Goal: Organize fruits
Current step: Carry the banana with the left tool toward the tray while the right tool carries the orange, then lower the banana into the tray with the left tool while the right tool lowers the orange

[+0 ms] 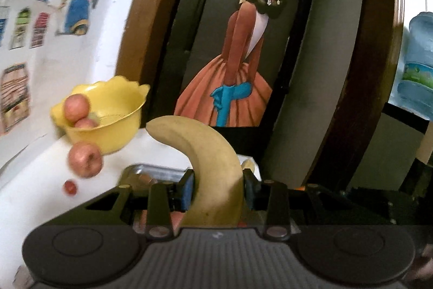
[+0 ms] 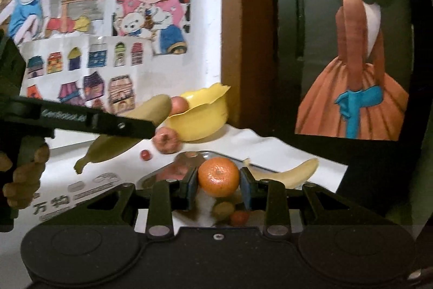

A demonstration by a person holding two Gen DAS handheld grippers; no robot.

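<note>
My left gripper (image 1: 218, 190) is shut on a yellow banana (image 1: 208, 161), held off the table; the right wrist view shows that same banana (image 2: 127, 134) in the air at the left, with a hand (image 2: 24, 175) below it. My right gripper (image 2: 218, 186) is shut on an orange (image 2: 218, 176) above a metal tray (image 2: 159, 175). A yellow bowl (image 1: 108, 126) at the back holds two apples (image 1: 76, 107). Another apple (image 1: 85, 159) and a small red fruit (image 1: 70, 186) lie on the white table in front of the bowl.
A second banana (image 2: 286, 172) lies by the tray's right side. Small fruits (image 2: 230, 211) lie under my right gripper. Cartoon posters (image 2: 94, 18) cover the wall behind. A brown door frame (image 2: 243, 31), a dark door and a water jug (image 1: 418, 67) stand at the right.
</note>
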